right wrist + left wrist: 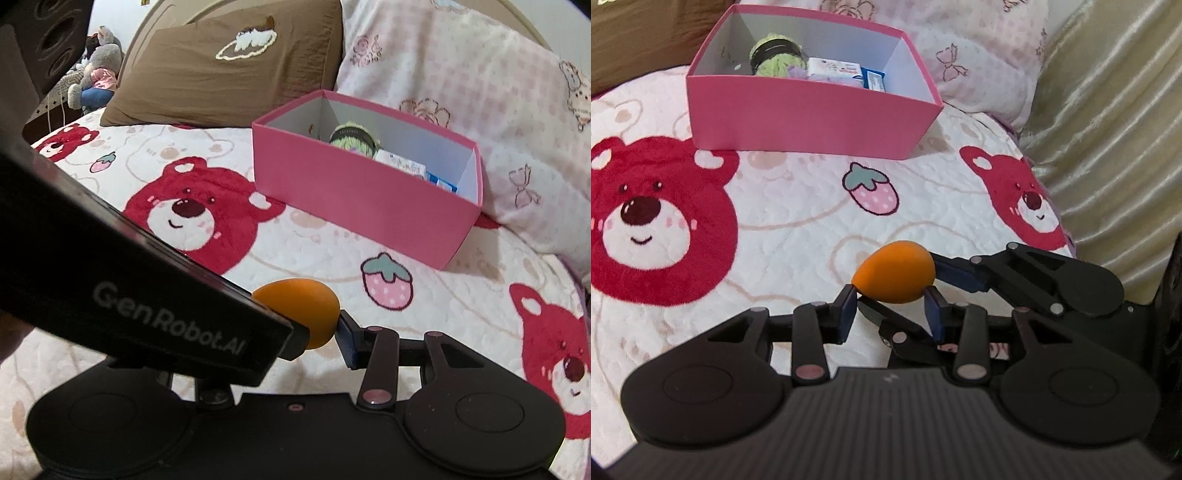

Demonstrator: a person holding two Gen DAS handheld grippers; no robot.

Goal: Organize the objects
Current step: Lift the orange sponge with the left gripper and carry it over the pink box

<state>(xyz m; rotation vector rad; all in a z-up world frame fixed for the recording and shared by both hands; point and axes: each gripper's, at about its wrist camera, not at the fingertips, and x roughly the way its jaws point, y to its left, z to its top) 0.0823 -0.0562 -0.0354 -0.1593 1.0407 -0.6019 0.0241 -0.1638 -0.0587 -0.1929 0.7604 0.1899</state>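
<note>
left wrist view: orange egg-shaped sponge (894, 275) pinched by both grippers above the bedspread (798, 236).
left gripper (892, 308) and right gripper (932, 273) both clamp it; long axis crosswise; pink box (812, 114) lies ahead, beyond the fingers.

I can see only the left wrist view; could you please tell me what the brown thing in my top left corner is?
Observer: It is a brown pillow with an embroidered patch, lying behind the box, to its left.
Operator: Thank you. Is anything beyond that pillow?
Observer: Yes, plush toys sit past the bed's far left edge.
Operator: And does the right tool grip the sponge?
Observer: One pad of the right tool presses the sponge; the left tool hides the other.
</note>
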